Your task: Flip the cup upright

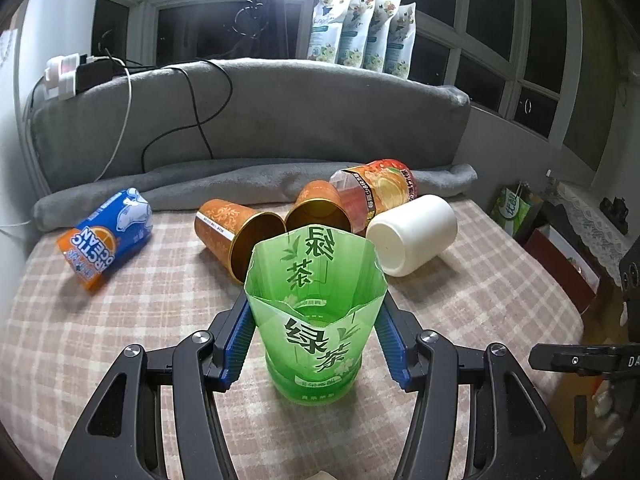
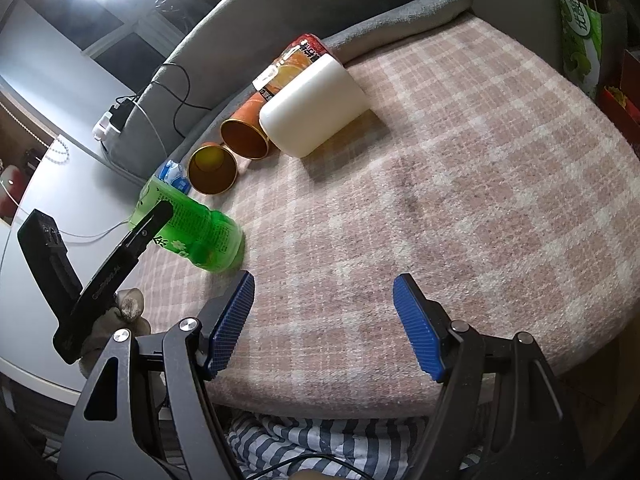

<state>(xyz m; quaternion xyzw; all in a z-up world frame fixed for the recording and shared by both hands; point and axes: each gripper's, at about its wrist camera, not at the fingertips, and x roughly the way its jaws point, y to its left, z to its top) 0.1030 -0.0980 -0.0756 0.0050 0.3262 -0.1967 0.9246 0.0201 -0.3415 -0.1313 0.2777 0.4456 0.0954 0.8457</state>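
A green cut-bottle cup [image 1: 316, 320] stands upright on the checked cloth [image 1: 120, 320], open end up. My left gripper [image 1: 314, 332] holds it, blue pads [image 1: 238, 340] pressed on both sides. The green cup also shows in the right wrist view [image 2: 196, 232], with the left gripper's arm in front of it. My right gripper [image 2: 324, 320] is open and empty, low over the cloth near its front edge. Behind lie two orange cups [image 1: 236, 236] [image 1: 320, 208], a white cup [image 1: 412, 236], a red-orange cup [image 1: 380, 188] and a blue-orange cup [image 1: 108, 236], all on their sides.
A grey cushion and rolled blanket [image 1: 248, 128] border the back of the cloth. Cables and a power strip [image 1: 76, 72] sit on the cushion. Several pouches [image 1: 360, 28] stand on the sill. Boxes and a green bag [image 1: 516, 204] stand at the right.
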